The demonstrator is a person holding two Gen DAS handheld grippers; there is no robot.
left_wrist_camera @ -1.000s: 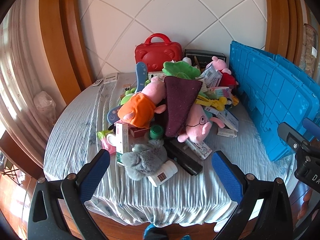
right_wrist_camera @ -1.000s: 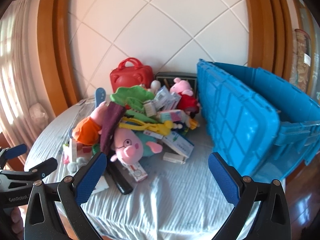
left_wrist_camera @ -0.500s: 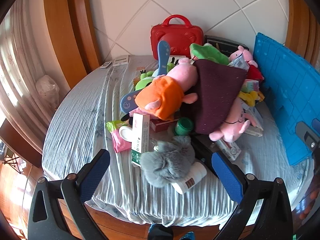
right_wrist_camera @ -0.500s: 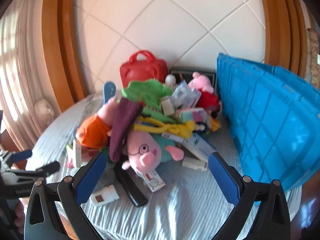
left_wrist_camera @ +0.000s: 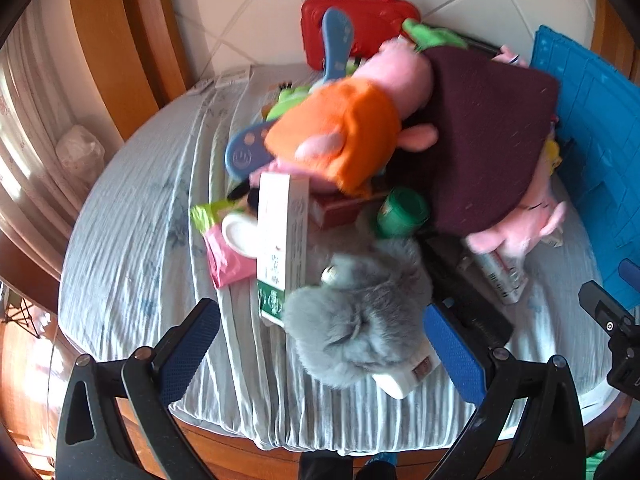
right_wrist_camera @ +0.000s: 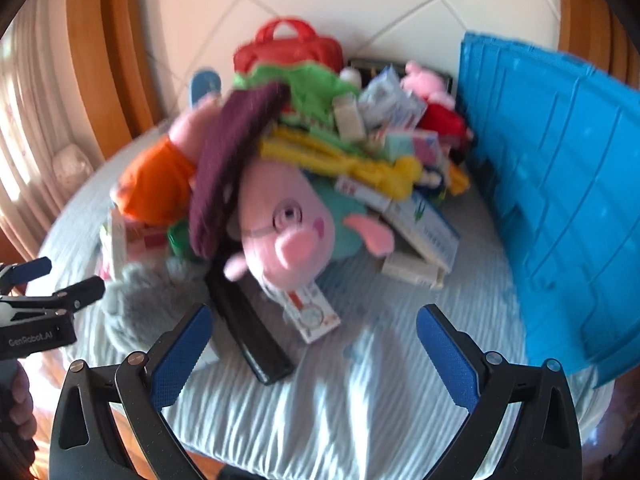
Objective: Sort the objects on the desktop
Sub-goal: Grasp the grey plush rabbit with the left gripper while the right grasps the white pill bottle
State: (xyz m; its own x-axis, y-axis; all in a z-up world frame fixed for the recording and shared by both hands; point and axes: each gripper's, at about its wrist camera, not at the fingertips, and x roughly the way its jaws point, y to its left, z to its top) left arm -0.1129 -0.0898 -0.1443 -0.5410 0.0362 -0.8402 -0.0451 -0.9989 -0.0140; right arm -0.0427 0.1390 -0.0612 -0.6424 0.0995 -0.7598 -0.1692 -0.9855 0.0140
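Left wrist view: my left gripper [left_wrist_camera: 318, 344] has its jaws spread wide and empty, framing the grey plush [left_wrist_camera: 360, 320] at the near edge of the desk [left_wrist_camera: 132, 240]. I judge this the next pick.

Risks from here:
- The plush lies on a white bottle [left_wrist_camera: 408, 376] and touches the tall white-and-green carton [left_wrist_camera: 282, 232]. A deep close could pinch the bottle too, or tip the carton.
- The bottle sits close to the near edge; a nudge may roll it off.
- Fur is soft and loose, so a shallow grip may catch only pile and slip.
- The heap behind leans forward; pulling from its base may bring down the maroon cloth [left_wrist_camera: 484, 136] or the orange-dressed pig plush [left_wrist_camera: 344, 132].

Look of the thing: rounded, fluffy, grey, with a small shiny bead near its top. No firm edges visible. Frame is motion-blurred, so finer detail is uncertain.

Outward: a green lid [left_wrist_camera: 402, 212] and a black flat bar [left_wrist_camera: 464, 300] lie just beside the plush.

Right wrist view: right gripper [right_wrist_camera: 312, 340], jaws also wide and empty, hangs over bare cloth at the near edge, facing the pink pig with glasses [right_wrist_camera: 288, 232]. The blue crate [right_wrist_camera: 560, 200] stands along the right edge.
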